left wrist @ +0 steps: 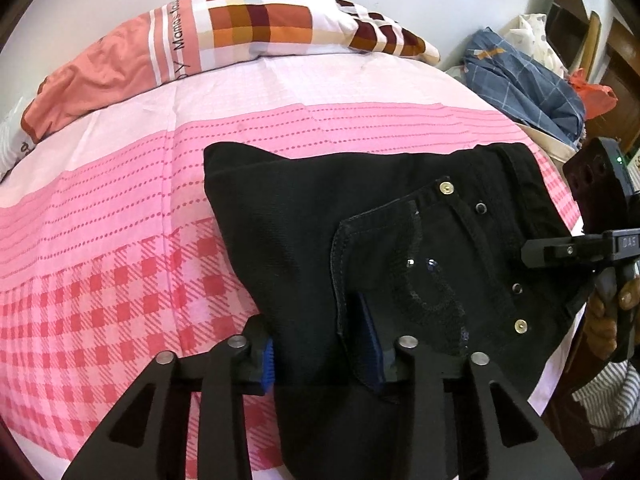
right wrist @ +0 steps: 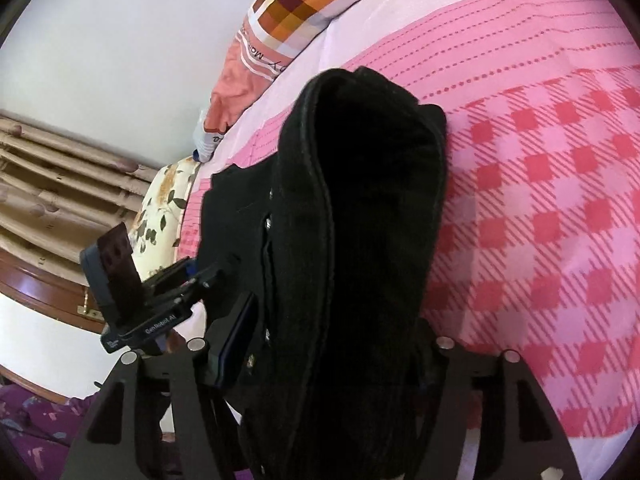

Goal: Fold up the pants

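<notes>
Black denim pants (left wrist: pixel 360 216) lie folded into a thick bundle on the pink checked bed sheet (left wrist: pixel 120 280), waistband and a sequinned back pocket (left wrist: pixel 404 280) facing up. My left gripper (left wrist: pixel 324 354) is shut on the near edge of the pants, blue pads pressing the cloth. My right gripper (right wrist: pixel 320 360) is shut on the thick waistband end of the pants (right wrist: pixel 360 240). It also shows in the left wrist view at the right edge (left wrist: pixel 560 252). The left gripper shows in the right wrist view (right wrist: pixel 188 280) at the bundle's left side.
A pillow (left wrist: pixel 240 28) with a brown checked cover lies at the head of the bed. A heap of blue plaid cloth (left wrist: pixel 520 80) sits beyond the bed's right side. A floral cushion (right wrist: pixel 164 208), curtains (right wrist: pixel 52 184) and a wooden bed frame (right wrist: pixel 40 288) are on the far side.
</notes>
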A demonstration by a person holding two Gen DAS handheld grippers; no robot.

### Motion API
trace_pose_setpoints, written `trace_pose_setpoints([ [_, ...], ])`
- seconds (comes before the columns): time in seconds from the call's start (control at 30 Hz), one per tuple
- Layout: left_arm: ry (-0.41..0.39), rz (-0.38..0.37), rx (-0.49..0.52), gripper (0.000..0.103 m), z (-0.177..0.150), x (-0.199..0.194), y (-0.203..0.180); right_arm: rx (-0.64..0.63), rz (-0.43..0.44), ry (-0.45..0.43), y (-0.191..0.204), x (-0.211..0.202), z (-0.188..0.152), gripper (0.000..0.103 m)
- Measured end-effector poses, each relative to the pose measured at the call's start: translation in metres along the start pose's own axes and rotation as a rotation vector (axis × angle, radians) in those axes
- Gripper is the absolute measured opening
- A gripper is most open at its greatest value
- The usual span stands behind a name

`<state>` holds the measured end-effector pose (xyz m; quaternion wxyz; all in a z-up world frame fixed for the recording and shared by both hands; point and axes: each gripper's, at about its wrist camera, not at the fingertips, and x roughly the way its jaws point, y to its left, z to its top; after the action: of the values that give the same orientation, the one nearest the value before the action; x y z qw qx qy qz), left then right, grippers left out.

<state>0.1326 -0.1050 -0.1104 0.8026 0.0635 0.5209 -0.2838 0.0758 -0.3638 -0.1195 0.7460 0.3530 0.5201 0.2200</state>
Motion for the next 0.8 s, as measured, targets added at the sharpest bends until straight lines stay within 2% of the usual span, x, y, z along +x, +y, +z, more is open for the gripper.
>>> trace_pose_setpoints([
  [0.07, 0.006, 0.000, -0.015, 0.046, 0.000, 0.004, 0.003, -0.012, 0.003, 0.007, 0.004, 0.004, 0.001, 0.065],
  [0.1, 0.011, 0.003, -0.021, 0.052, -0.001, 0.007, 0.005, -0.025, -0.005, 0.013, 0.006, 0.006, 0.001, 0.058],
  [0.13, 0.016, 0.001, -0.030, 0.057, -0.001, 0.009, 0.006, -0.046, -0.030, 0.027, 0.010, 0.010, 0.001, 0.041],
  [0.2, 0.018, -0.020, -0.053, 0.058, -0.002, 0.012, 0.010, -0.018, -0.017, 0.036, 0.007, 0.013, 0.000, 0.037],
  [0.27, 0.006, -0.022, -0.031, 0.054, -0.002, 0.009, 0.007, -0.016, -0.008, 0.031, 0.007, 0.012, -0.001, 0.035],
  [0.33, -0.021, 0.012, 0.029, 0.036, -0.003, 0.003, -0.003, -0.006, 0.000, 0.022, 0.009, 0.011, -0.002, 0.033],
  [0.43, -0.049, 0.029, 0.041, 0.024, -0.003, -0.007, -0.007, 0.015, 0.036, -0.009, 0.010, 0.008, -0.004, 0.032],
  [0.63, -0.065, 0.008, -0.016, 0.022, 0.000, -0.019, 0.002, 0.027, 0.088, -0.028, 0.022, 0.007, -0.008, 0.031],
  [0.8, -0.091, 0.031, -0.036, 0.022, 0.000, -0.034, 0.012, 0.023, 0.134, -0.023, 0.035, 0.017, -0.004, 0.031],
])
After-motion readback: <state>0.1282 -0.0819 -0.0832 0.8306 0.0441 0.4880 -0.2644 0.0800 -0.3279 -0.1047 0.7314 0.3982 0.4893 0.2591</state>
